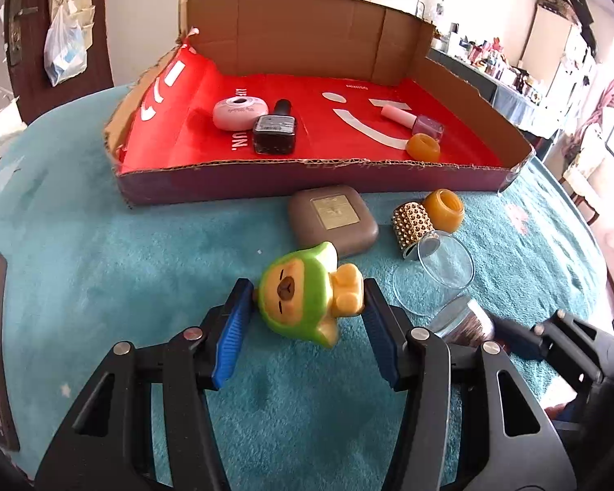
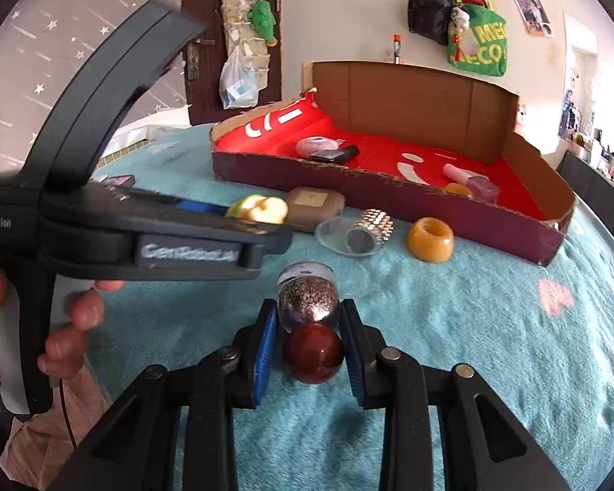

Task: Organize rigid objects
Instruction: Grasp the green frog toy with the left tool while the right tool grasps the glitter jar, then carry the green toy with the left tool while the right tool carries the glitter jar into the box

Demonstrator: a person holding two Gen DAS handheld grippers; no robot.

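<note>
Roughly halfway: four items (two polish bottles among them) lie in the cardboard tray. Left gripper jaws clasp the green figurine; right gripper jaws grip the glitter bottle, both just above the counter. Several pieces wait outside.

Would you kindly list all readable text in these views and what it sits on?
"GenRobot.ai": left hand-held gripper body.
"UN.": red liner of the cardboard box.
"MEC", "AECO": green bag, partly cut off.
Brown compact label and nail polish bottle label: too small.
</note>
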